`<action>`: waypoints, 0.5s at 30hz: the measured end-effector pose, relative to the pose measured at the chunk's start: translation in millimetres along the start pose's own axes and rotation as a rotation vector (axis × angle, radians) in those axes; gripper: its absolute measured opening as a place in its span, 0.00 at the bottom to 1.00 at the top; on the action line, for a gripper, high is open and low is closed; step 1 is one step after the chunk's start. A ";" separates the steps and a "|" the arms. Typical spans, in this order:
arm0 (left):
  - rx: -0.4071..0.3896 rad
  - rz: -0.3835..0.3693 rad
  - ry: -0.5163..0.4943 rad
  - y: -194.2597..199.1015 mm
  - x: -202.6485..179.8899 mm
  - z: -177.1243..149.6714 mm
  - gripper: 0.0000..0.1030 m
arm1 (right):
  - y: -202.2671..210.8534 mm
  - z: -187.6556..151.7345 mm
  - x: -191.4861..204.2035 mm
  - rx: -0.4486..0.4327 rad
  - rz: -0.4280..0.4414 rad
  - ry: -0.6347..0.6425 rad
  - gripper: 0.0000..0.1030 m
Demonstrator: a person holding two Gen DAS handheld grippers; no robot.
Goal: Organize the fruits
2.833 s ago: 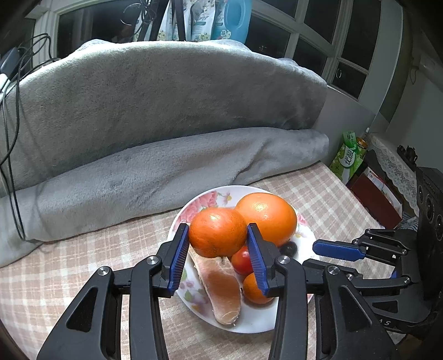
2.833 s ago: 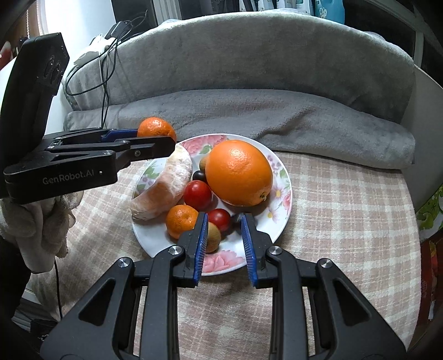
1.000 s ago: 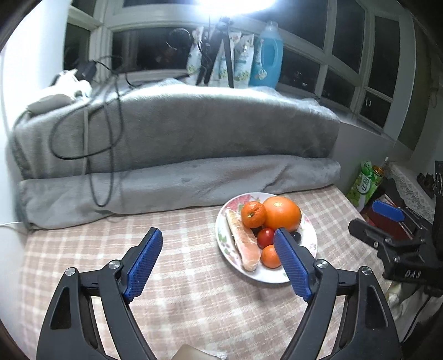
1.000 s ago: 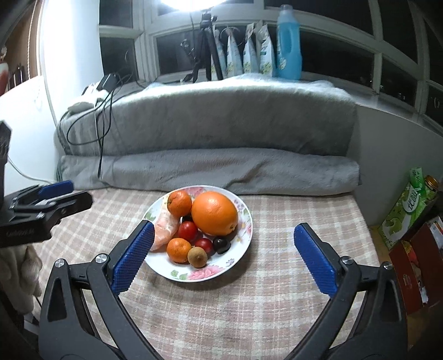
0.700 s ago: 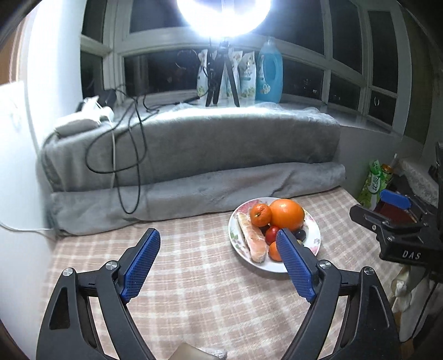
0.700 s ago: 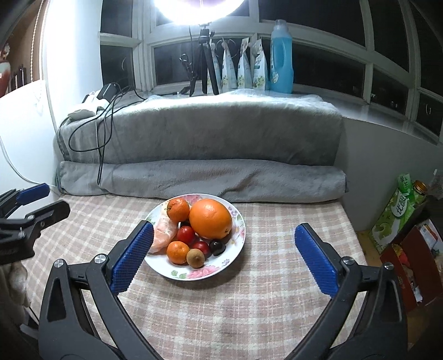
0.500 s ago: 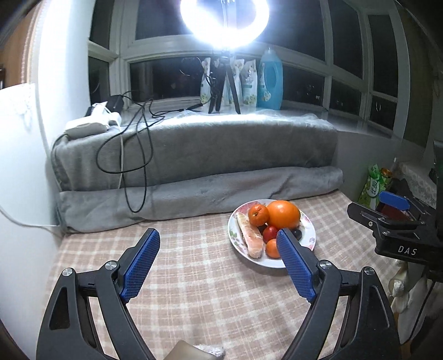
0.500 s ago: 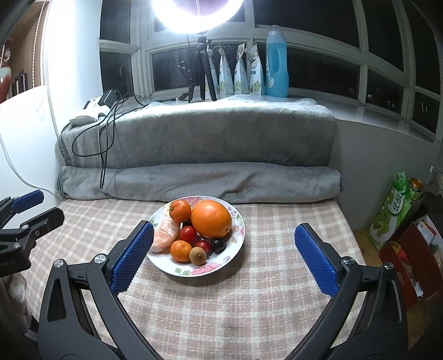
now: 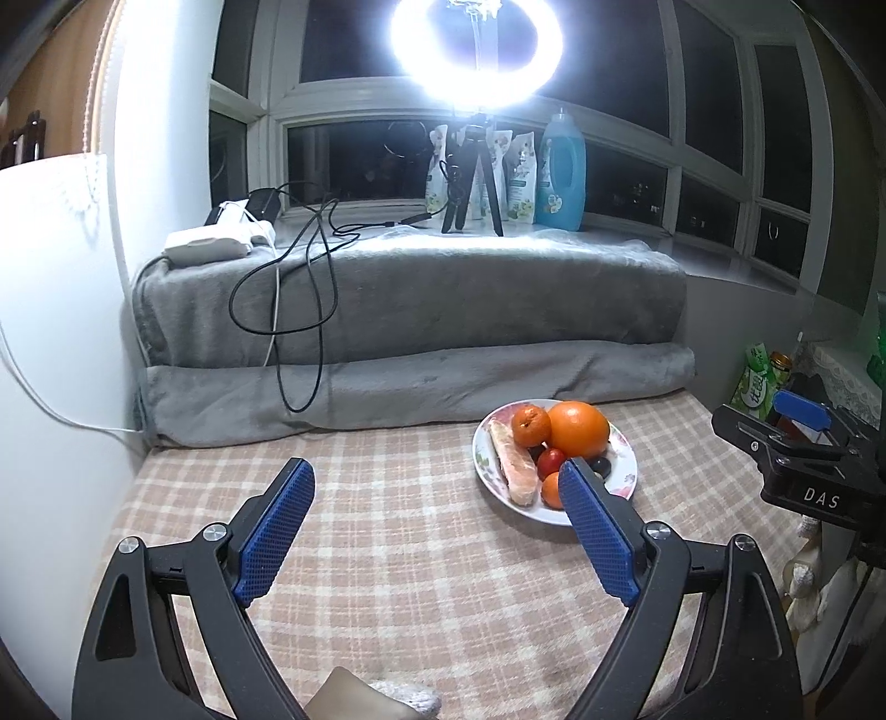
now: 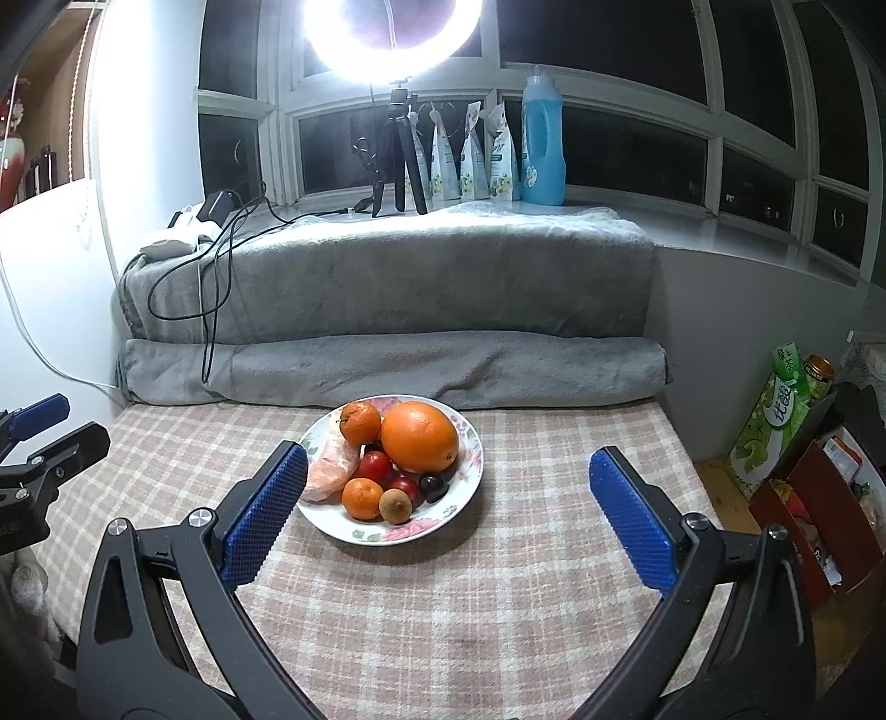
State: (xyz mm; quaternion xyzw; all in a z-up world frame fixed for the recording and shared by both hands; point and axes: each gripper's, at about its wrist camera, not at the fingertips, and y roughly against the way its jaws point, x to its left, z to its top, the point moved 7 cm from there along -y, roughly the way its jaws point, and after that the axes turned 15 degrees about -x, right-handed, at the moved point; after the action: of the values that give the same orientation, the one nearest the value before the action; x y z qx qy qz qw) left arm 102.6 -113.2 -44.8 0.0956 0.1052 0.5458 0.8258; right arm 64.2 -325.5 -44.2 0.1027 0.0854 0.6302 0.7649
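Note:
A floral plate (image 10: 462,498) stands on the checked tablecloth and holds a big orange (image 10: 420,436), a mandarin (image 10: 360,422) leaning on it, a peeled citrus piece (image 10: 332,468), red tomatoes (image 10: 374,464), a small mandarin (image 10: 362,498), a kiwi (image 10: 395,505) and a dark grape (image 10: 433,486). The plate also shows in the left wrist view (image 9: 623,487). My right gripper (image 10: 447,512) is open and empty, back from the plate. My left gripper (image 9: 437,526) is open and empty, left of the plate.
Rolled grey blankets (image 10: 387,365) lie behind the table. A ring light on a tripod (image 10: 390,33), pouches and a blue bottle (image 10: 542,141) stand on the sill. Cables (image 9: 299,310) hang over the blanket. Boxes and cartons (image 10: 786,410) stand on the right.
Both grippers opened, the left letting go of the mandarin onto the plate, and drew back and up from the plate. The view has widened.

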 end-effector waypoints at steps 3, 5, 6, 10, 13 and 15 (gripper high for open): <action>0.000 0.000 0.004 0.6 0.0 -0.5 0.87 | 1.6 0.7 0.7 -0.002 0.002 -0.002 1.00; -0.001 0.000 0.003 0.7 0.2 -0.5 0.87 | 1.8 1.3 0.4 -0.004 0.000 -0.002 1.00; 0.000 0.000 0.003 0.5 0.2 -0.5 0.87 | 1.9 1.5 0.3 -0.005 -0.001 -0.003 1.00; 0.000 0.000 0.006 0.9 0.2 -0.4 0.87 | 1.3 1.6 0.4 -0.002 0.002 -0.003 1.00; 0.001 -0.001 0.009 1.8 -0.1 -1.2 0.87 | 2.2 1.3 0.2 -0.003 0.002 -0.004 1.00; 0.001 -0.001 0.010 2.4 -0.4 -1.5 0.87 | 3.7 0.8 0.7 -0.002 0.002 -0.006 1.00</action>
State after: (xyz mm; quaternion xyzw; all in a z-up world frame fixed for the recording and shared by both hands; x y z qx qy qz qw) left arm 100.0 -112.6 -45.6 0.0933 0.1095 0.5458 0.8255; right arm 61.1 -324.2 -42.5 0.1039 0.0824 0.6308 0.7646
